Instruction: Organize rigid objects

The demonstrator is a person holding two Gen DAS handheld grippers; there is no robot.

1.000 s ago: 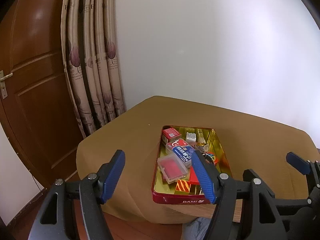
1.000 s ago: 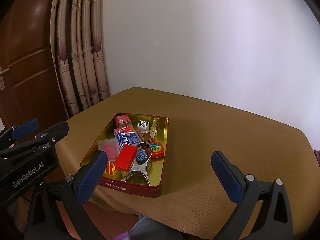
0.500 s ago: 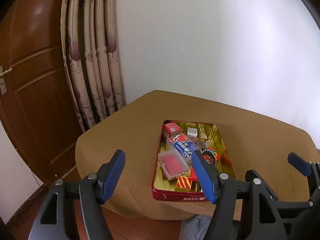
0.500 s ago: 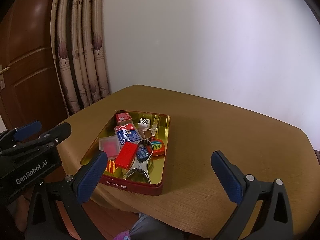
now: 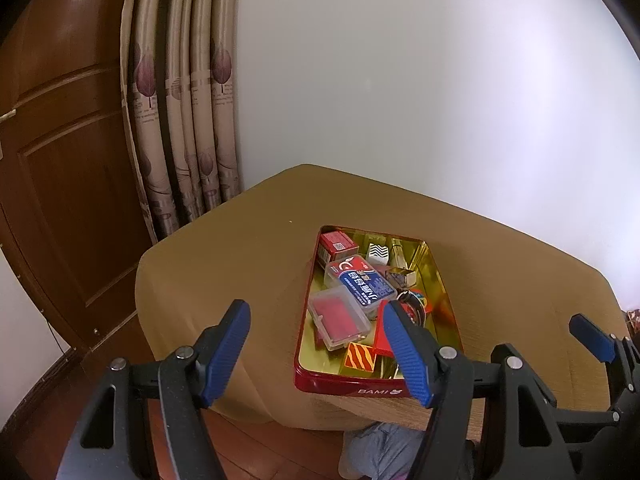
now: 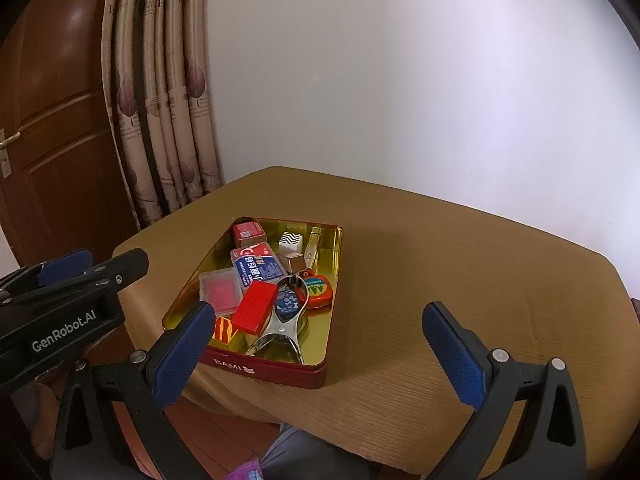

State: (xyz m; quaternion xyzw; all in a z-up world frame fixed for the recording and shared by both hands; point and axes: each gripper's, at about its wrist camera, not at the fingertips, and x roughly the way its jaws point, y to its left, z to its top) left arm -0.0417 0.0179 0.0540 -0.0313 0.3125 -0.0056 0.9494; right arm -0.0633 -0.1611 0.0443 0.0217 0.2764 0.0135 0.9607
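A red tin (image 5: 352,390) with a gold inside sits near the front edge of the brown table (image 5: 240,248). It holds a small red box (image 5: 338,242), a blue-and-red card case (image 5: 360,280), a clear case with a red insert (image 5: 340,318), a zigzag cube (image 5: 378,254) and an orange striped block (image 5: 360,356). In the right wrist view the tin (image 6: 264,368) also shows a red flat block (image 6: 256,306), metal tongs (image 6: 280,336) and an orange tape measure (image 6: 318,290). My left gripper (image 5: 313,308) hovers open short of the tin. My right gripper (image 6: 318,312) is open too, holding nothing.
A wooden door (image 5: 60,184) and a patterned curtain (image 5: 180,120) stand left of the table, with a white wall behind. Bare tabletop (image 6: 460,260) lies to the right of the tin. A person's clothed knee (image 6: 304,456) shows below the table's front edge.
The left wrist view has tipped down a little, so the tin sits higher in its frame. Both grippers stay open and nothing in the tin has moved.
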